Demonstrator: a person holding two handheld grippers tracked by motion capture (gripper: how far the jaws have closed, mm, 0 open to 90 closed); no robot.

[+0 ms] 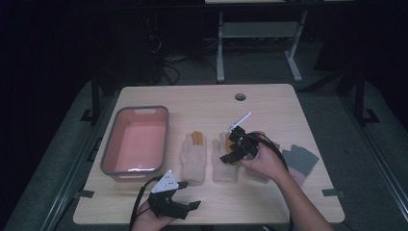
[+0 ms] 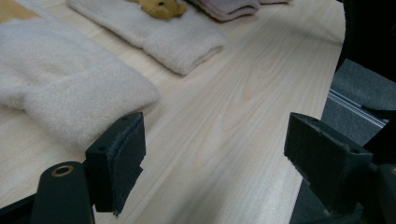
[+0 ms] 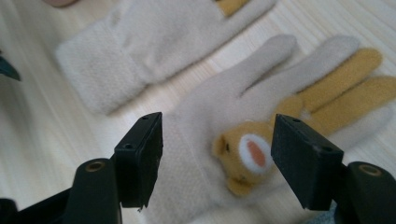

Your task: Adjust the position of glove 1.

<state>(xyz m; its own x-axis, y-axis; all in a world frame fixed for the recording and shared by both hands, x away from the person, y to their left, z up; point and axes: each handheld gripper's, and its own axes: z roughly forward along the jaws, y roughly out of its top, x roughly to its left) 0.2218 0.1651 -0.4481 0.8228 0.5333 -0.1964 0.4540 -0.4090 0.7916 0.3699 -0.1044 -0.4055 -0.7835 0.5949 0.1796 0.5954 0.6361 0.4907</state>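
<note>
Right gripper [image 3: 217, 154]: black jaws spread wide, nothing pinched, hovering over bear glove [image 3: 261, 126] at centre of right gripper view. Glove cream, fuzzy knit, two mustard fingers, small plush bear face with white muzzle sewn on. Second cream glove [image 3: 154, 42] at upper left, ribbed cuff, just beside.

Left gripper [image 2: 215, 154]: jaws spread, foam pads rough and frayed, empty, above pale wood-grain table [image 2: 243, 116]. Pink tub [image 1: 135, 140], grey rim, rounded rectangle, centre left in high view. No readable writing.
</note>
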